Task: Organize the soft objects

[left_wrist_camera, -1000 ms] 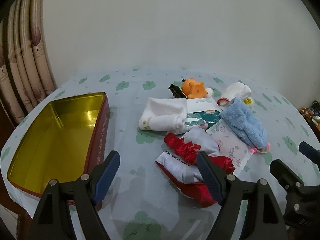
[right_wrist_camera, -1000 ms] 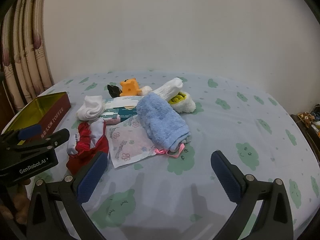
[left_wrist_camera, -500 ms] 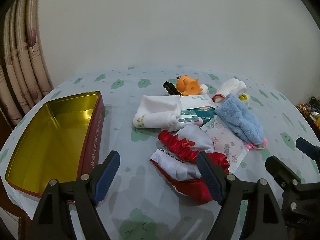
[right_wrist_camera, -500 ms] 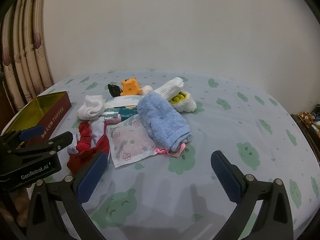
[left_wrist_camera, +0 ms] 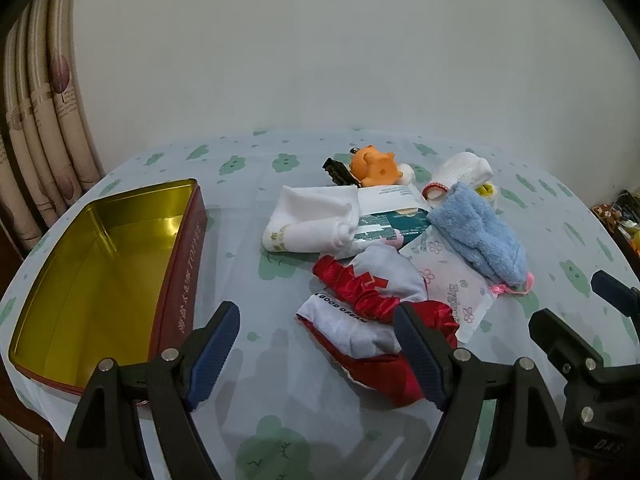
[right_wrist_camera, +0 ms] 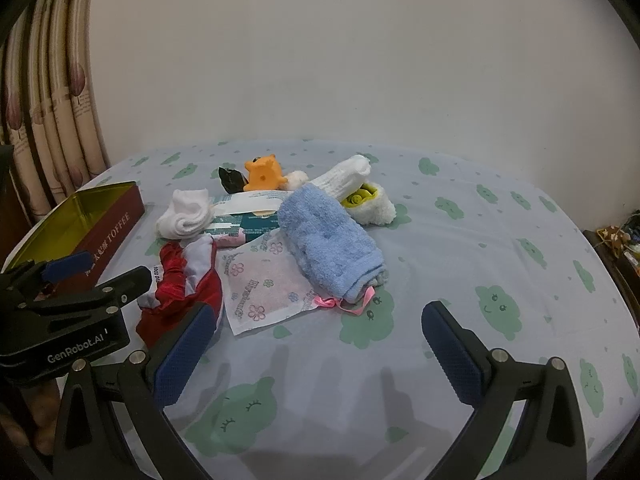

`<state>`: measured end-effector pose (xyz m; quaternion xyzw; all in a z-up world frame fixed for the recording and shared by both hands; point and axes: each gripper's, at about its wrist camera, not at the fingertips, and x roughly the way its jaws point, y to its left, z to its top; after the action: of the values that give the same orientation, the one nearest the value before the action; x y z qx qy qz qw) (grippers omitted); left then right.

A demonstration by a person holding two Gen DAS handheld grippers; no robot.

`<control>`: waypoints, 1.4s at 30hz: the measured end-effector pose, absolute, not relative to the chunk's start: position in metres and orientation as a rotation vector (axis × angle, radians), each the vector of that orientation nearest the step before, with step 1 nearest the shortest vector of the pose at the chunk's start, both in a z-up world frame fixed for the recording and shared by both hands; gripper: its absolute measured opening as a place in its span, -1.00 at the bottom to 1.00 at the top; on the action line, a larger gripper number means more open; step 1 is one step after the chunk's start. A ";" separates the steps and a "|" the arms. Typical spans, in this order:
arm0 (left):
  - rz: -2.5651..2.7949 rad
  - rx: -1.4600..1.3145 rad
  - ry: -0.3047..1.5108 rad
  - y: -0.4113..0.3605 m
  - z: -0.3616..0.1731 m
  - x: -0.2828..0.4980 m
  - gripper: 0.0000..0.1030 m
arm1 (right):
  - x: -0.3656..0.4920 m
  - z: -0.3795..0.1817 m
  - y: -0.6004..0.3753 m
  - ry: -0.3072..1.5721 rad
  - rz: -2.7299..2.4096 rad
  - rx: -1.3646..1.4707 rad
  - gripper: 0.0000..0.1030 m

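Observation:
A pile of soft things lies mid-table: a red and white cloth (left_wrist_camera: 362,312), a folded white towel (left_wrist_camera: 312,218), a blue fluffy towel (left_wrist_camera: 480,236) (right_wrist_camera: 330,240), a flowered packet (right_wrist_camera: 264,284), a white sock (left_wrist_camera: 460,172) and an orange toy (left_wrist_camera: 374,164). An open red tin (left_wrist_camera: 100,276) with a gold inside stands to the left. My left gripper (left_wrist_camera: 320,354) is open just short of the red cloth, nothing between its fingers. My right gripper (right_wrist_camera: 320,356) hangs open over bare tablecloth in front of the blue towel.
The round table (right_wrist_camera: 500,248) wears a pale cloth with green cloud prints. Curtains (left_wrist_camera: 36,112) hang at the left, a white wall stands behind. A teal packet (left_wrist_camera: 384,226) lies under the white towel. Dark clutter (right_wrist_camera: 616,236) sits past the right edge.
Both grippers have stayed open. The left view has shifted slightly, so the pile and the tin sit a little differently in frame. The right view is almost the same.

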<state>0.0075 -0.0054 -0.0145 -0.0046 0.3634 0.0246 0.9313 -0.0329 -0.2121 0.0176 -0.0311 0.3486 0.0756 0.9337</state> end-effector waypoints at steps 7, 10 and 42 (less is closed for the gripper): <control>0.046 -0.011 0.750 -0.006 -0.015 0.008 0.58 | -0.033 0.018 -0.209 0.712 0.156 -0.062 0.99; 0.044 -0.013 0.754 -0.006 -0.016 0.008 0.58 | -0.033 0.018 -0.209 0.713 0.156 -0.062 0.99; 0.039 -0.073 0.805 -0.002 -0.018 0.012 0.58 | -0.038 0.019 -0.213 0.723 0.171 -0.083 0.99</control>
<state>0.0120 -0.0018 -0.0180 -0.0355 0.3916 0.0187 0.9193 -0.0376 -0.2134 0.0186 -0.0404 0.3532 0.0835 0.9309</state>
